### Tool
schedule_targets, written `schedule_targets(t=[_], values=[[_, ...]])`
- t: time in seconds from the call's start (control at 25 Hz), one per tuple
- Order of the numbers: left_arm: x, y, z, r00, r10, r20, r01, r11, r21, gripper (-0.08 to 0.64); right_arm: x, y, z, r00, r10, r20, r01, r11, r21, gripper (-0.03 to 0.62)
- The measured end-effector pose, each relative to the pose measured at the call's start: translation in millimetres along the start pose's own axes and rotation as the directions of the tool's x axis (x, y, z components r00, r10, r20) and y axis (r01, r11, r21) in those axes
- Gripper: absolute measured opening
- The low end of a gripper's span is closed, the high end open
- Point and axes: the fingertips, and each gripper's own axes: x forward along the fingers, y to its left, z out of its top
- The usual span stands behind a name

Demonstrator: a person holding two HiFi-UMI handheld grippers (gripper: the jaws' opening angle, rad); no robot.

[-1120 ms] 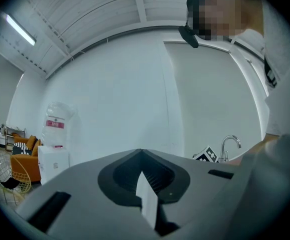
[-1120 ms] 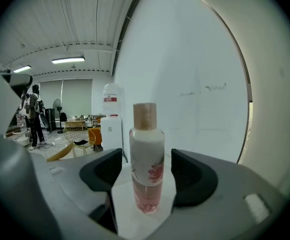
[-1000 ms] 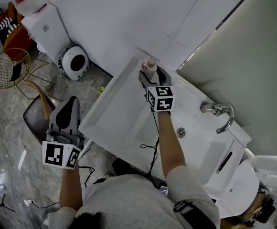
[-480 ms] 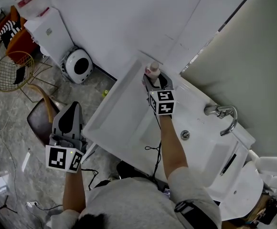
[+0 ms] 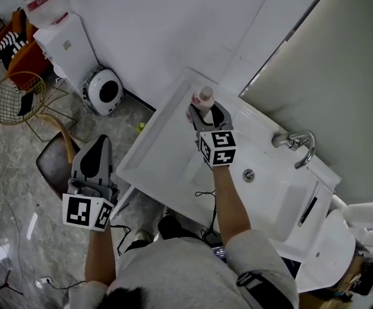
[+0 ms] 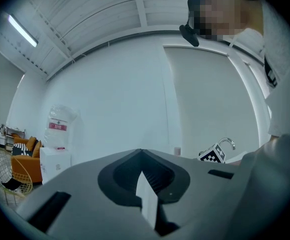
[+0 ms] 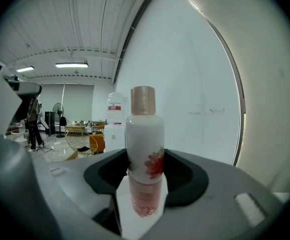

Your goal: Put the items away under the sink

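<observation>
1. Now the left hand-held gripper point(image 5: 98, 148) hangs left of the counter point(image 5: 153, 154), jaws together and empty.
2. Over the counter's far edge, the right hand-held gripper point(image 5: 207, 116) has just closed its jaws on the bottle point(image 5: 205, 98) and grips it upright around the middle.
3. With the bottle secured, it can likely go under the sink point(image 5: 263, 187) next; no cupboard shows yet.

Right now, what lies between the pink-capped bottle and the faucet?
Nothing stands there. In the head view only bare white sink top runs between the bottle and the faucet.
</observation>
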Motion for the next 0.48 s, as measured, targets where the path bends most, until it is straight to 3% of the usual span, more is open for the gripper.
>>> schedule_targets(t=[0.48], values=[[-60.9, -5.0, 25.4, 0.992, -0.100, 0.073, 0.100, 0.995, -0.004, -0.002, -92.4, 75.3, 55.5, 0.997, -0.041, 0.067, 0.042, 0.999, -0.012, 0.231]])
